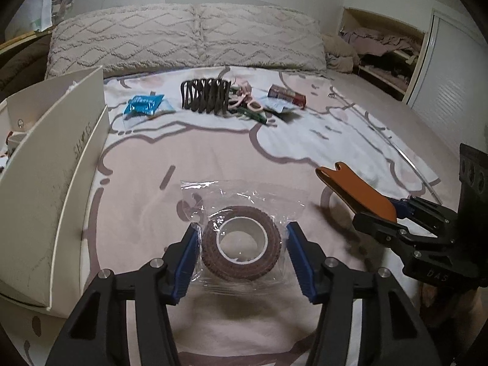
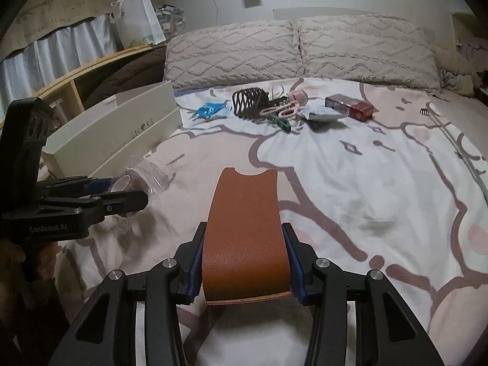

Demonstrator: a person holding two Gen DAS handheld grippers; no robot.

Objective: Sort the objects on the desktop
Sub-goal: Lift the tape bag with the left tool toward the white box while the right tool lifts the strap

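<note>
a roll of brown tape point(image 1: 241, 242), sealed in a clear plastic bag point(image 1: 244, 195), is gripped between the blue pads of the left gripper point(image 1: 241, 257); its fingers point(image 1: 186, 259) are closed against the bag on both sides of the roll, just above the bed cover point(image 1: 213, 152). a curved piece of orange-brown leather point(image 2: 245, 231) is clamped between the fingers point(image 2: 195, 262) of the right gripper point(image 2: 244, 265), its notched end pointing forward and raised off the bed. a white cardboard box point(image 1: 52, 189) is seen at the left edge of the bed, just beside the left gripper. farther back, near the pillows point(image 1: 183, 39), a group of loose things is laid out: a blue packet point(image 1: 143, 105), a dark lattice holder point(image 1: 206, 97), pink and green clips point(image 1: 247, 108) touching one another, and a red carton point(image 1: 286, 94).
</note>
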